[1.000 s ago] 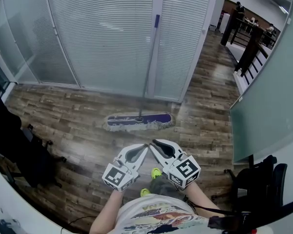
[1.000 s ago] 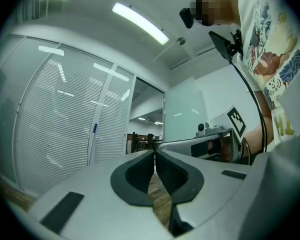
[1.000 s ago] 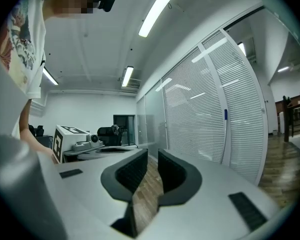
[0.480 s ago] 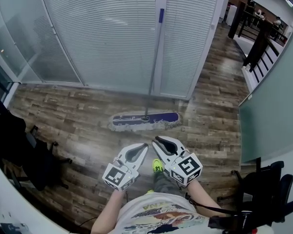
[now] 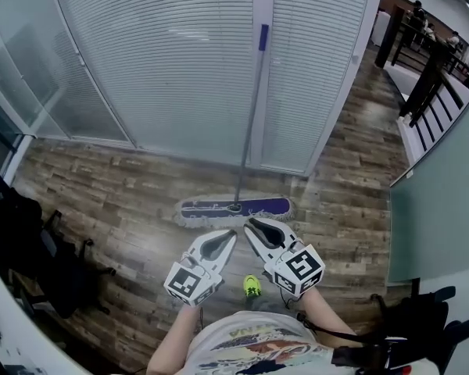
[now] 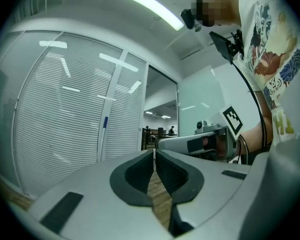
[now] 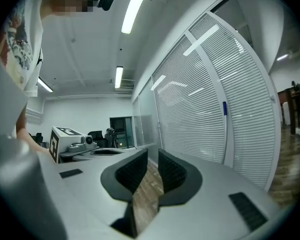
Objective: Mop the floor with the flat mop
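- The left hand-held gripper (image 5: 231,235) is closed and empty. Its own view shows the two dark ribbed pads drawn together, with only wood-plank floor visible behind them.
- The right hand-held gripper (image 5: 248,225) is also closed with nothing in it. A thin sliver of floor shows between its pads in its own view.
- Both are held level and side by side in front of the person's white printed shirt (image 5: 250,350), with their tips angled in towards each other and almost meeting.
- The flat mop's head (image 5: 234,207), a long purple pad with a white fringe, lies flat on the brown wood-plank floor (image 5: 117,194). It sits just ahead of both sets of tips, and neither gripper touches it.
- The mop's grey metal handle (image 5: 250,123) rises from the middle of the pad and slants away from the grippers. Its blue top end (image 5: 263,37) rests against the glass partition with white slatted blinds (image 5: 156,61) straight ahead.
- A bright yellow-green shoe (image 5: 252,286) shows on the floor below and between the two grippers.
- Black office chairs (image 5: 39,248) stand well off to the left gripper's outer side.
- A pale frosted glass wall (image 5: 445,201) runs along the right gripper's outer side.
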Demonstrator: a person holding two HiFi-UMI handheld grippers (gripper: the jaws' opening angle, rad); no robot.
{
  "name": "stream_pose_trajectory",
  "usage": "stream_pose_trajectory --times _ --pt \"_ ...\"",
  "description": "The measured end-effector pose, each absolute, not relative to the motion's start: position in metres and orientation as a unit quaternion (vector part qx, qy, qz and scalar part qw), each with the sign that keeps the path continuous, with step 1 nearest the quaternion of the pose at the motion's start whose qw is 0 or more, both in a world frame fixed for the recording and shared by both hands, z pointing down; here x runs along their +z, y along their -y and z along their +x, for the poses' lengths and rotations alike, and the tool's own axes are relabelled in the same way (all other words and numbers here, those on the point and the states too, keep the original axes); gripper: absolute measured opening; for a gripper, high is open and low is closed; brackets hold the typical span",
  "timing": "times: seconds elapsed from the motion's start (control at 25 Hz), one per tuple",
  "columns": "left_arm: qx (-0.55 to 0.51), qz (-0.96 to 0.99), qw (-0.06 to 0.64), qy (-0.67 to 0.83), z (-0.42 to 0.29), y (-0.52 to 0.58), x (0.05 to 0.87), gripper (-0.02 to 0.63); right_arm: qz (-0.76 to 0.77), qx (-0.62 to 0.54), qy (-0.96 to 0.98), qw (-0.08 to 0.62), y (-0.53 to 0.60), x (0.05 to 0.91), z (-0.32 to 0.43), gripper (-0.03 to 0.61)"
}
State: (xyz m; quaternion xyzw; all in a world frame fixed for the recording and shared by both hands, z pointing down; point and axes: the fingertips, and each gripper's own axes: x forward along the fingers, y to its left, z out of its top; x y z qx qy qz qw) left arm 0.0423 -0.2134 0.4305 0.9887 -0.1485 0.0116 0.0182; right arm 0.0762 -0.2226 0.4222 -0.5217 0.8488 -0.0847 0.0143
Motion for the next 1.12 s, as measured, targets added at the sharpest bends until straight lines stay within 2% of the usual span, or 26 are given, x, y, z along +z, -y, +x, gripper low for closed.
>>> stream_pose_trajectory --times 0.36,1.12 --pt "0.013 0.987 0.017 0.159 0.098 0.288 0.434 0.014 -0.504 -0.080 -0.860 0.011 0.303 0.426 0.125 0.057" --pt "0.015 0.992 0.011 0.124 0.160 0.423 0.438 0.014 -0.540 -0.080 -0.838 -0.001 0.446 0.426 0.179 0.057"
